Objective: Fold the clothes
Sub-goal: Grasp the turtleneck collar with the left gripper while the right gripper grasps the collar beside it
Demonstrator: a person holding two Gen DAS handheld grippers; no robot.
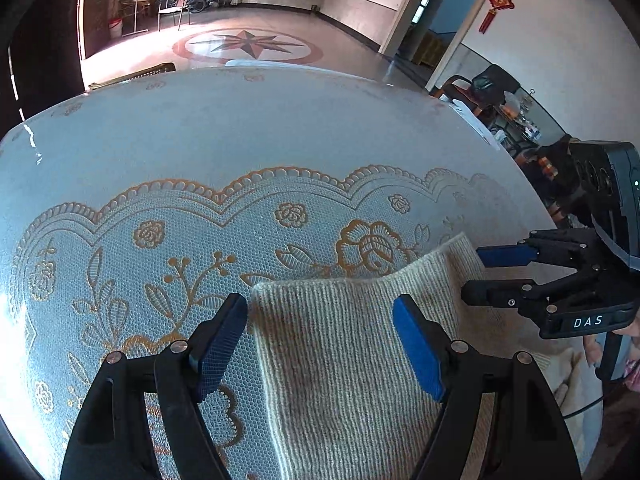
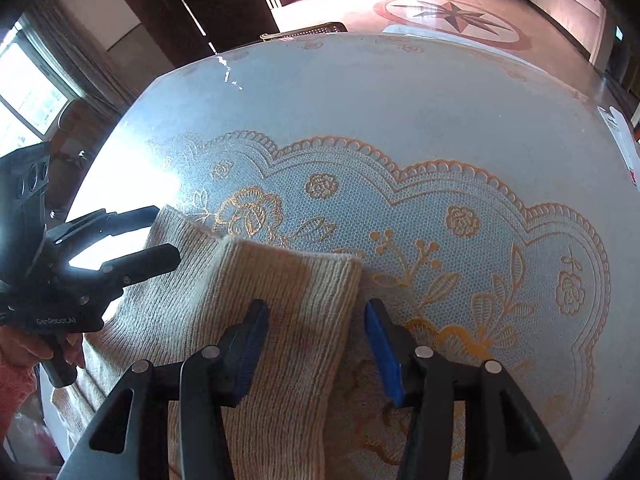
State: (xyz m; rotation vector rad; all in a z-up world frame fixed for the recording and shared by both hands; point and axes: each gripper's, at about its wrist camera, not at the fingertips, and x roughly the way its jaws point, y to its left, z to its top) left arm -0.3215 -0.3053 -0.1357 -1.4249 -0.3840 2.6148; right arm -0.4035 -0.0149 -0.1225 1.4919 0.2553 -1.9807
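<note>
Two grippers hang over one beige knit garment (image 1: 340,360) that lies on a round table (image 1: 240,128) under a lace-patterned cover. The garment is at the near edge of the table, and its far edge looks already doubled over, so I judge that one fold is laid and the hands are letting go of it or are about to take it again.

Nearest in the left wrist view, the left gripper (image 1: 320,344) points steeply down, with its blue pads wide apart. One pad (image 1: 416,352) stands over the cloth, and the other is over the bare cover just beside the cloth's left edge. Nothing is pinched. In the right wrist view the right gripper (image 2: 316,348) is also tilted steeply down, and its fingers stand apart, less wide than the left ones. The right edge of the garment passes between them, but the pads do not press it.

Each gripper shows in the other's view as a black frame at the side, near a corner of the far edge, and a hand holds each handle there.

For the next move, I think each gripper must come lower onto one layer at an edge or corner, close firmly, and then both must lift together so the cloth stays even.

Beyond the table there is a floor with a star design (image 1: 248,44), chairs and a doorway.
</note>
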